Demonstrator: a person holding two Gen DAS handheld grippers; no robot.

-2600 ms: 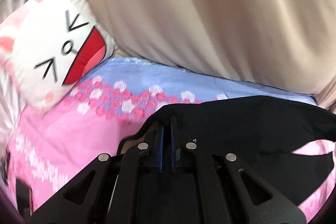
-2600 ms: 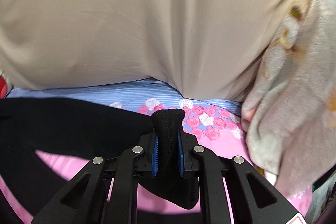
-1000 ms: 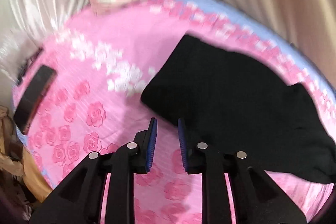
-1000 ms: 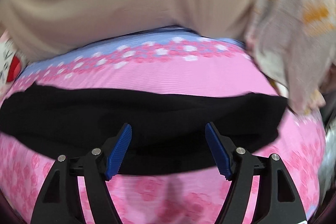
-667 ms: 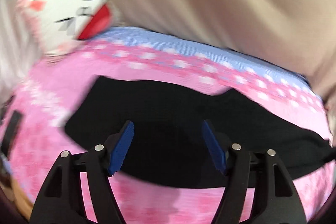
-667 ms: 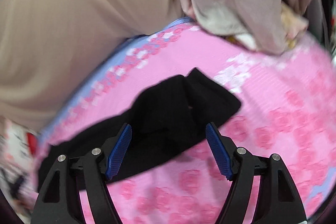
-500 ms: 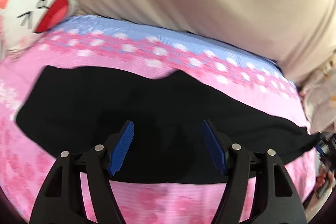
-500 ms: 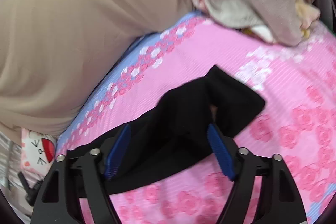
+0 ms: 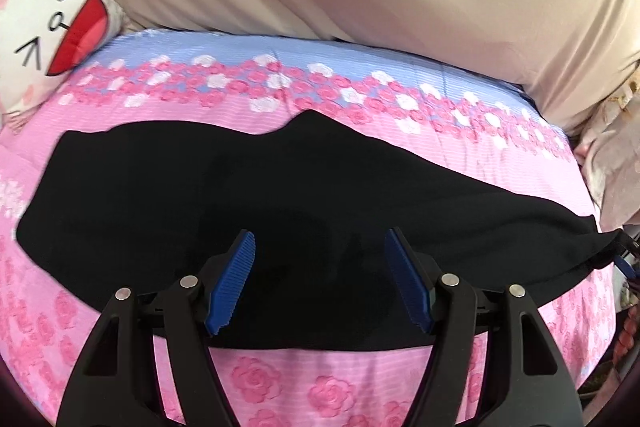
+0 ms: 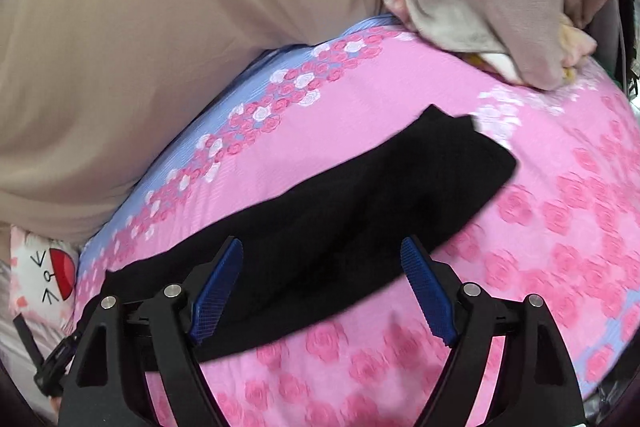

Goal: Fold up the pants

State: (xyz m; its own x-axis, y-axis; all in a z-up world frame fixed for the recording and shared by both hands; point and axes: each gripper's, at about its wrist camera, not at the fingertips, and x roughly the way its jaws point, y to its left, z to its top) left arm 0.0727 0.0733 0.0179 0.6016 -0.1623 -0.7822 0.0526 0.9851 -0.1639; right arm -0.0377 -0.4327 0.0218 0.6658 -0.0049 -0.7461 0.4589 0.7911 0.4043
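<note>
Below, the pink rose-print bed sheet [image 9: 280, 383] carried the black pants [image 9: 280, 187], stretched lengthwise near its front edge. Both the left gripper [image 9: 318, 283] and right gripper [image 10: 322, 287] tilted downward over them, jaws spread wide, gripping nothing.

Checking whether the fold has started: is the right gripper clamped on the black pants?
No: the right gripper stands open above the black pants, pads clear of the cloth.
</note>
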